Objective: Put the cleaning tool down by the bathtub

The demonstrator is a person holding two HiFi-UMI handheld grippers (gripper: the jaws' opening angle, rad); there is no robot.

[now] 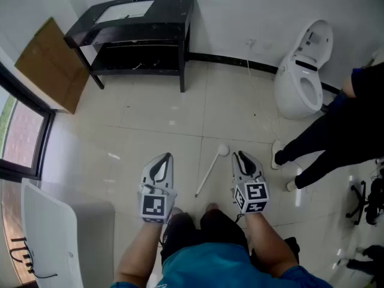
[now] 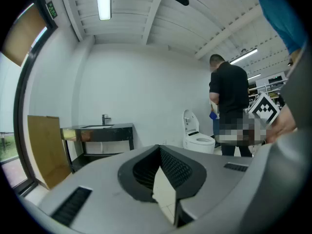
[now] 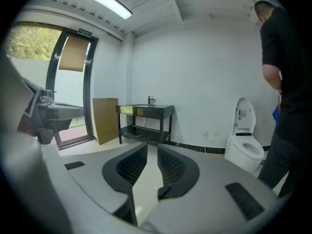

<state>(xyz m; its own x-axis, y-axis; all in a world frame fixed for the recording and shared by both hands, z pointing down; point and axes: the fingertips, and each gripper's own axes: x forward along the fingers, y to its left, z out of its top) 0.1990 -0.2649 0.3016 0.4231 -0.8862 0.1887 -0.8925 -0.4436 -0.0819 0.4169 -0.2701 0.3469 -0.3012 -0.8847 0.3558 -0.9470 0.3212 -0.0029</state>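
Note:
A white cleaning tool [image 1: 210,171], a thin stick with a round head, lies on the tiled floor between my two grippers, closer to the right one. The white bathtub [image 1: 45,224] stands at the lower left, beside my left arm. My left gripper [image 1: 167,156] hangs above the floor with its jaw tips together and nothing in them; in the left gripper view [image 2: 157,147] the pads meet at the tip. My right gripper [image 1: 239,153] hovers just right of the tool's head. A narrow gap shows between its jaws [image 3: 152,146], and only floor is visible through it.
A black vanity with a sink [image 1: 138,26] stands against the far wall, and a brown board [image 1: 51,65] leans at the left. A white toilet [image 1: 303,77] is at the right, with a person in dark clothes [image 1: 336,143] next to it. A glass door [image 1: 18,137] lines the left side.

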